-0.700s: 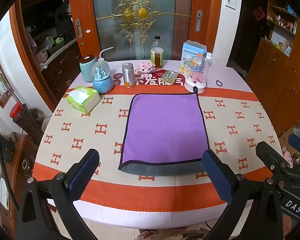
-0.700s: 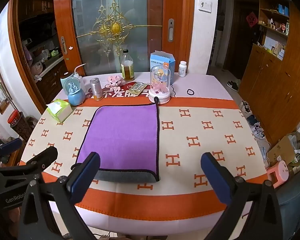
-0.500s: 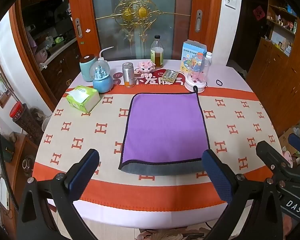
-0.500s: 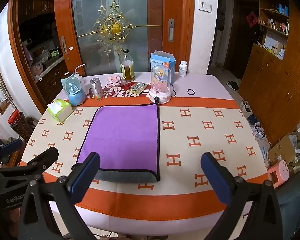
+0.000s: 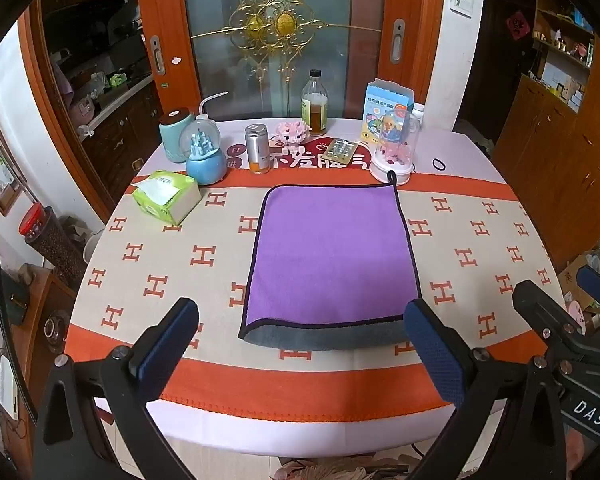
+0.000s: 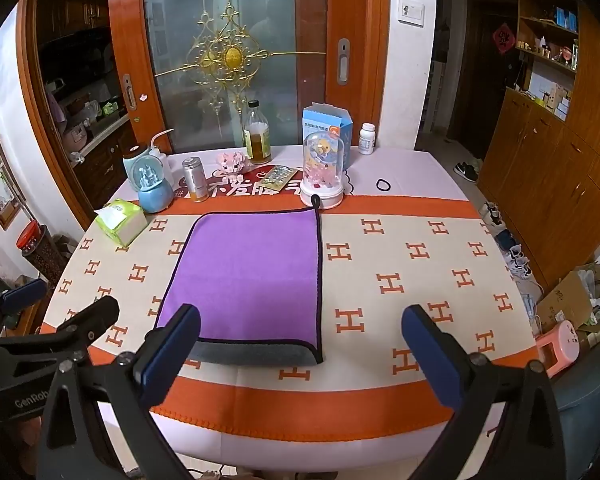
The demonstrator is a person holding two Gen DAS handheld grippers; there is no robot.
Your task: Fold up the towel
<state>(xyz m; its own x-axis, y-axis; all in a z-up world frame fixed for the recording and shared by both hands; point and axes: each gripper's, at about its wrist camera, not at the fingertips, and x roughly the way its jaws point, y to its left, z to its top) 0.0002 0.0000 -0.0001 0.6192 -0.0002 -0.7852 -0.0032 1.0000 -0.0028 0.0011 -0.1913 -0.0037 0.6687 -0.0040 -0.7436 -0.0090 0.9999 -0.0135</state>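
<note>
Purple towel [image 5: 334, 256], dark-edged, flat on the table, grey underside along its near edge.

Table [image 5: 500, 216] under an orange-and-cream H-patterned cloth [image 5: 148, 264]. Purple towel [image 5: 332, 256] flat at centre. Left of the towel, a green tissue pack [image 5: 166, 198]; behind the towel, snow globe [image 5: 206, 156], can [image 5: 257, 148], bottle [image 5: 314, 104], domed toy [image 5: 394, 146].

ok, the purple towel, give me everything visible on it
The towel is purple on top with thin dark piping round the edge and looks like soft microfibre. It lies flat on the tablecloth, apparently already folded once: a grey layer sticks out beneath the near edge. A small dark hanging loop sits at the far right corner, beside the base of the glass dome ornament. Neither gripper touches it; both hover open before the near edge.
</note>
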